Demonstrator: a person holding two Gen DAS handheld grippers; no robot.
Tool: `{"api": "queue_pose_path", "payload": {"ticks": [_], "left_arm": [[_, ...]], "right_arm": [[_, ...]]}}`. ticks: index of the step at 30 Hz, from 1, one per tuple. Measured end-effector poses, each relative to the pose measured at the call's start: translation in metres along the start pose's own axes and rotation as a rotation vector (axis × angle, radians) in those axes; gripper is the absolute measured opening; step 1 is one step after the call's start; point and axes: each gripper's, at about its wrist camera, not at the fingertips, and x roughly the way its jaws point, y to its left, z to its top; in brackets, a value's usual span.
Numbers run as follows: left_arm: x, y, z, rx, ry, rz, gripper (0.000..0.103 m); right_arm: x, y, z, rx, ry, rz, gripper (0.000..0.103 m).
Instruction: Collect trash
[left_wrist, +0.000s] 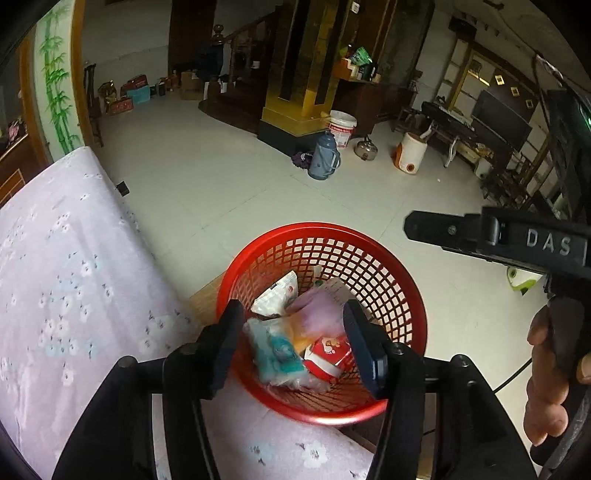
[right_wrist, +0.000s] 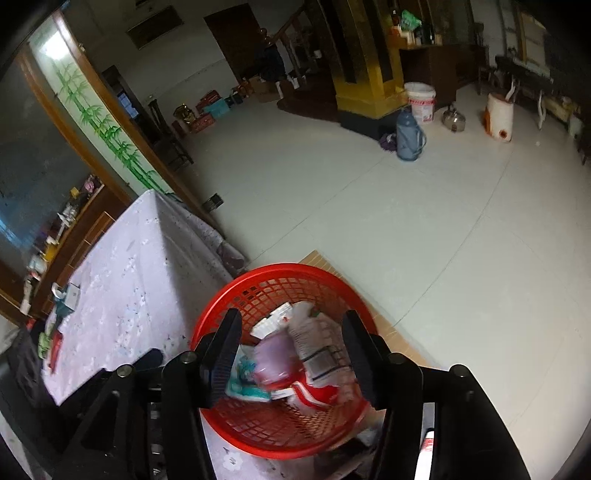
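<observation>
while both hand-held grippers gape empty, red mesh basket (left_wrist: 399, 295) heaped with crumpled wrappers (left_wrist: 280, 347)

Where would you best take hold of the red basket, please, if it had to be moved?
Grip the red basket by its thick rim on the floor side, coming from above. That rim stands free, while its other side abuts the floral-covered table, and wrappers fill the inside.
</observation>
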Motion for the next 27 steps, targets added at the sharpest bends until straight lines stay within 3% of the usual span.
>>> {"api": "queue_pose_path", "payload": {"ticks": [3,7,11,20,27], "left_arm": [[-0.021,0.005,-0.005,-0.001,-0.032,0.023,0.07],[-0.055,0.008,-0.018,0.008,-0.084,0.053,0.076],[-0.095,0.013,-0.033,0.026,-0.129,0.074,0.082],[-0.178,0.029,-0.067,0.067,-0.227,0.107,0.09],[-0.227,0.045,-0.093,0.11,-0.297,0.189,0.098]], "right_arm": [[-0.014,0.011,-0.007,-0.053,-0.031,-0.076,0.069],[-0.04,0.033,-0.022,-0.12,-0.104,-0.189,0.08],[-0.071,0.054,-0.043,-0.162,-0.177,-0.266,0.083],[-0.13,0.103,-0.105,-0.182,-0.242,-0.292,0.086],[-0.154,0.139,-0.142,-0.204,-0.274,-0.28,0.089]]}}
